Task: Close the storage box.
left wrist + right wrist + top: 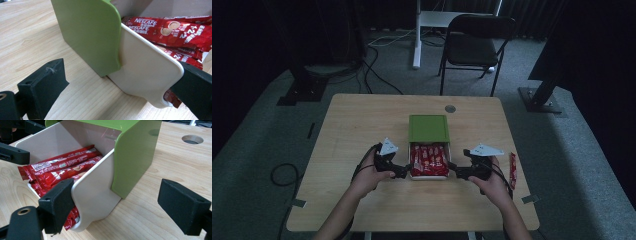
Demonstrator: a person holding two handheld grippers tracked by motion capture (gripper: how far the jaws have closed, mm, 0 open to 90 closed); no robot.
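Observation:
A green sleeve (428, 128) lies mid-table with its white drawer (430, 176) pulled out toward me, full of red Nescafe sachets (428, 159). My left gripper (399, 171) is open at the drawer's left side. In the left gripper view the gripper (120, 92) straddles the white drawer wall (147, 75), one jaw outside on the wood and one by the sachets (172, 30). My right gripper (457, 172) is open at the right side. In the right gripper view the gripper (120, 207) straddles the other wall (95, 192), its left jaw against the sachets (62, 170).
One loose red sachet (512, 170) lies on the table right of my right hand. A round cable hole (450, 108) sits behind the green sleeve (135, 152). A black chair (477, 45) and cables are on the floor beyond the table.

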